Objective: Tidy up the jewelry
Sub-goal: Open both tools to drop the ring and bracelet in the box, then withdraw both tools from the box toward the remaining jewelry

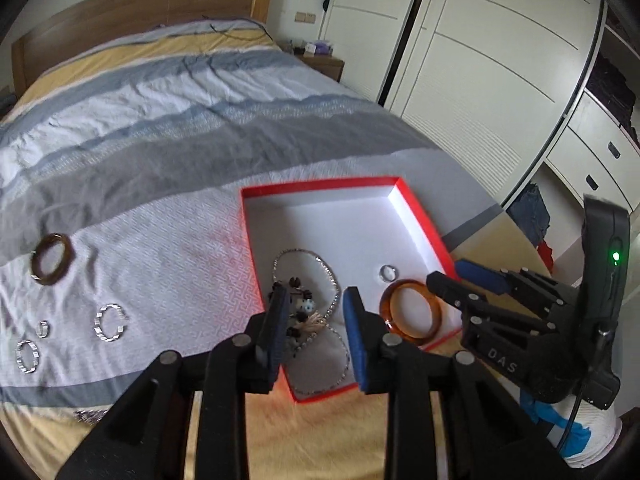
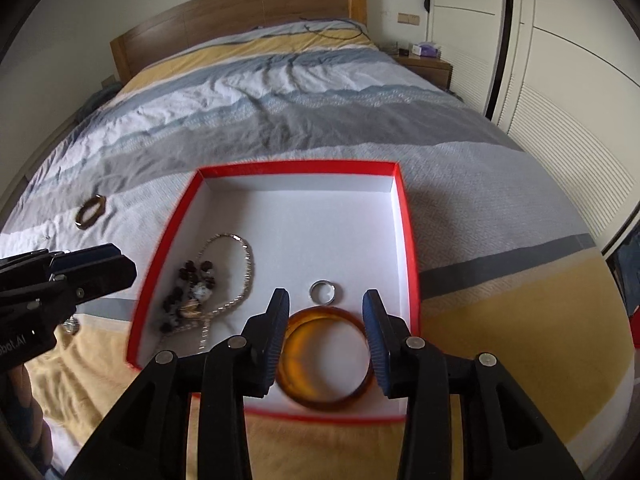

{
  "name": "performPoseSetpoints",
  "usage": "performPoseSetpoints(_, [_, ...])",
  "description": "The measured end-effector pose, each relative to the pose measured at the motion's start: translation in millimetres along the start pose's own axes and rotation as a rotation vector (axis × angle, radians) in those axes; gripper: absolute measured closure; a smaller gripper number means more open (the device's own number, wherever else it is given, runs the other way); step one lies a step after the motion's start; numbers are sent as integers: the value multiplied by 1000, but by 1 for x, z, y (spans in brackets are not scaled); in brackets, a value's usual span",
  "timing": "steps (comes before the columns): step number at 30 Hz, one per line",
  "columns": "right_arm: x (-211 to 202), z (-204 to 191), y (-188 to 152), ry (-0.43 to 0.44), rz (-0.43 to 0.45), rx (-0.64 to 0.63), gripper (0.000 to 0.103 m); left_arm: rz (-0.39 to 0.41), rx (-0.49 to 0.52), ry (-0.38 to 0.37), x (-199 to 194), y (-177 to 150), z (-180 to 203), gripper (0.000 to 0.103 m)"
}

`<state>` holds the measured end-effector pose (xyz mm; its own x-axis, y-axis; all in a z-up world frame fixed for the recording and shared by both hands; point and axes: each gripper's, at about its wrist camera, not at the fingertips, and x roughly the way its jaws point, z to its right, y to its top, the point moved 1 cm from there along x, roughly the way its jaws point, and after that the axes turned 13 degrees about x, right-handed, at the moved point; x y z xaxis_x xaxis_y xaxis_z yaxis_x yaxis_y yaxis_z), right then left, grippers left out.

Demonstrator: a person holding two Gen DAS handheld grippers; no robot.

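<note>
A red box (image 1: 320,186) (image 2: 296,167) with a white inside lies on the bed. In it are a silver chain necklace (image 1: 328,276) (image 2: 246,256), a dark beaded piece (image 1: 302,304) (image 2: 192,280), a small silver ring (image 1: 388,273) (image 2: 322,292) and an amber bangle (image 1: 402,332) (image 2: 324,398). My left gripper (image 1: 316,332) (image 2: 120,266) stands open above the necklace and beads, its pads clear of them. My right gripper (image 2: 326,336) (image 1: 460,280) is open over the amber bangle, which lies flat on the box floor between the fingers. A brown bangle (image 1: 69,260) (image 2: 85,222) lies on the cover to the left.
Two silver cuffs (image 1: 98,320) (image 1: 20,354) and a small silver ring (image 1: 42,328) lie on the cover left of the box. A wooden headboard (image 2: 240,8) is at the far end, a nightstand (image 2: 426,65) beside it, and white wardrobe doors (image 1: 480,80) on the right.
</note>
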<state>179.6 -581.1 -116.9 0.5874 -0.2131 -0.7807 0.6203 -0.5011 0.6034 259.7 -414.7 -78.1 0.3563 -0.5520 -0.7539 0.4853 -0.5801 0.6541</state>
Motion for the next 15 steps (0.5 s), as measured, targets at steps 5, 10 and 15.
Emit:
performPoseSetpoints(5, [-55,-10,-9,33,43,22,61,44,16,76,-66,-5,13,77])
performPoseSetpoints(10, [-117,-29,-29,72,85,13,59,88,36,222,-132,-29,32,76])
performPoseSetpoints(15, [-172,-53,-59,99,114,-30,56,120,2,313,-183,-61,38,76])
